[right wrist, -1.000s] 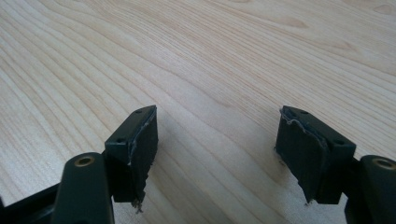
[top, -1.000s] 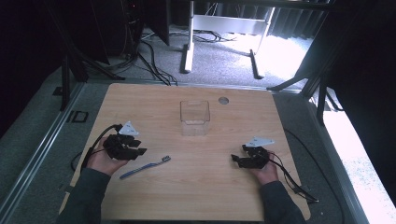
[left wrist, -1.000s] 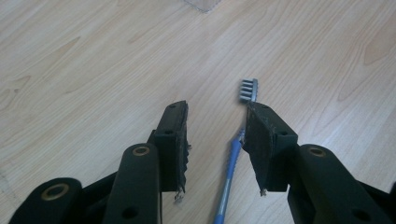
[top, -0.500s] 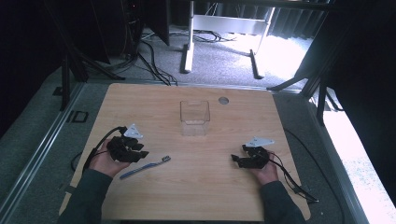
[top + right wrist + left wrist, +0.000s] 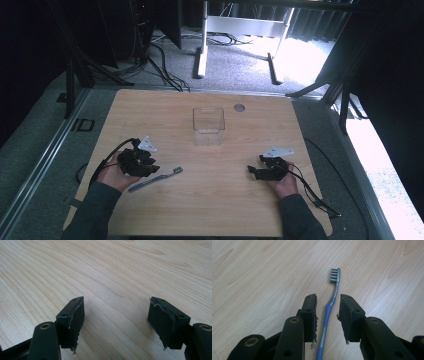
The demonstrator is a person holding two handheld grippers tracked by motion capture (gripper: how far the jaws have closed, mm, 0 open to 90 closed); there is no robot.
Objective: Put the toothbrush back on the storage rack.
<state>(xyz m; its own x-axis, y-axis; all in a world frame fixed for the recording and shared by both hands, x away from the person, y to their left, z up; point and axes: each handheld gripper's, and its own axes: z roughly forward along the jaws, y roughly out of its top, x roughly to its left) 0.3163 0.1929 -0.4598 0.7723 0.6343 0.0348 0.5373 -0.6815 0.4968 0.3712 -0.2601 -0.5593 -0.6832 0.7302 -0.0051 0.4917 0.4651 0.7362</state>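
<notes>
High view puts the clear container (image 5: 208,126) at the middle of the wooden surface (image 5: 165,110); everything else is placed from it. The blue toothbrush (image 5: 155,179) lies flat on the surface, toward the person and to the left of the container, well apart from it. The left gripper (image 5: 145,167) sits over the handle end. In the left gripper view its fingers (image 5: 310,315) are spread with the handle (image 5: 325,322) running up between them, not yet pinched; whether either pad touches it I cannot tell. The right gripper (image 5: 254,172) rests toward the person and to the right of the container, fingers (image 5: 75,317) spread wide over bare wood, holding nothing.

Likely trouble: the handle is thin and lies flat, so closing too high could miss it or flick it sideways. A grip so far from the bristles may also let the brush swing or tilt.

The surface is pale wood with a small round grommet (image 5: 239,107) beyond the container. Around it are grey carpet, cables and metal stands, with bright light to the right.
</notes>
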